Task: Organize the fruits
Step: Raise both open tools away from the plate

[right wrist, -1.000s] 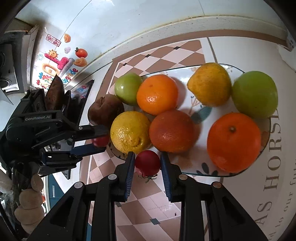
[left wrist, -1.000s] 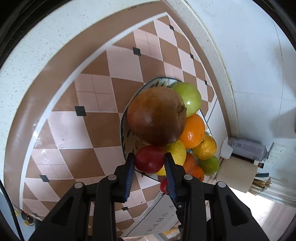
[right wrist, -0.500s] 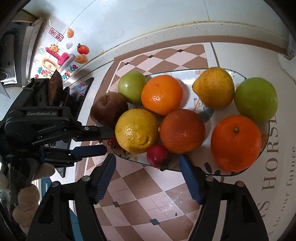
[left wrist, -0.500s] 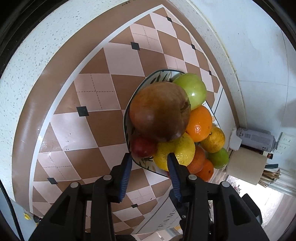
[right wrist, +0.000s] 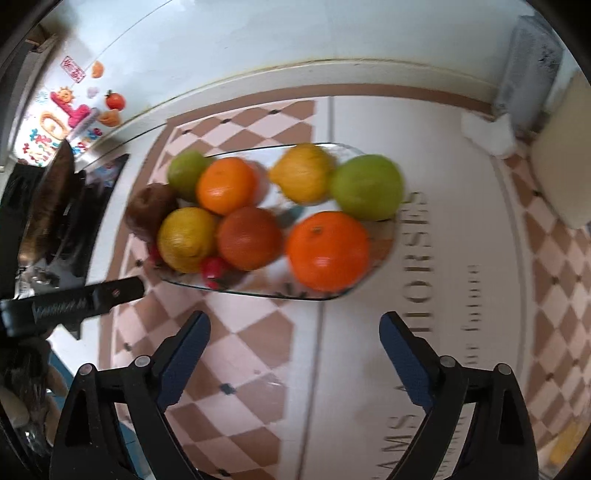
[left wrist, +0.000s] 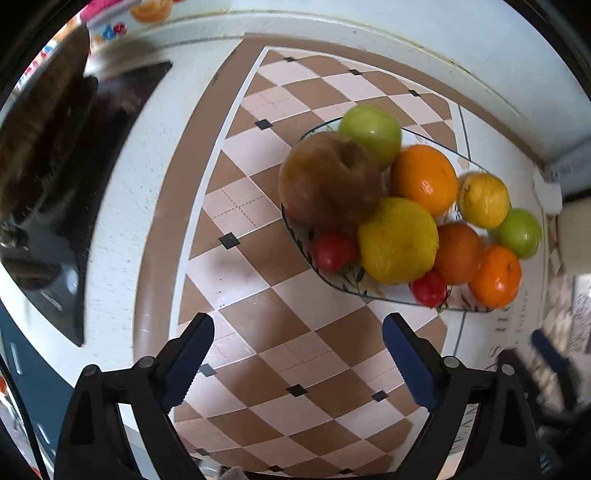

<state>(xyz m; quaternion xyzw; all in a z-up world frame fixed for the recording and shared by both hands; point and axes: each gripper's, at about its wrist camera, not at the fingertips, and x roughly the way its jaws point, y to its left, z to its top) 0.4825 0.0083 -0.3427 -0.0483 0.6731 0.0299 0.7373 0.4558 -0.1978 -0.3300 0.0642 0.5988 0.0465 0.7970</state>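
A glass plate [left wrist: 334, 282] [right wrist: 384, 254] on a checked mat holds several fruits: a large brown fruit [left wrist: 328, 181] [right wrist: 149, 212], green apples [left wrist: 371, 129] [right wrist: 365, 188], oranges [left wrist: 424, 179] [right wrist: 327, 251], a yellow lemon [left wrist: 397, 240] [right wrist: 186, 238] and two small red fruits [left wrist: 334, 251] [left wrist: 428, 290] [right wrist: 213, 268] at the plate's near edge. My left gripper [left wrist: 297, 367] is open and empty, above the mat short of the plate. My right gripper [right wrist: 295, 363] is open and empty, also short of the plate. The left gripper's finger shows in the right wrist view [right wrist: 74, 302].
A black stove top [left wrist: 55, 192] [right wrist: 62, 206] lies left of the mat. A cream roll [right wrist: 565, 155] and a grey packet [right wrist: 528, 62] stand at the back right by the wall. The white tiled wall [left wrist: 369, 22] runs behind the counter.
Both grippers have let go of their small red fruits, which now rest on the plate's near edge. Both have opened wide and pulled back from the plate.
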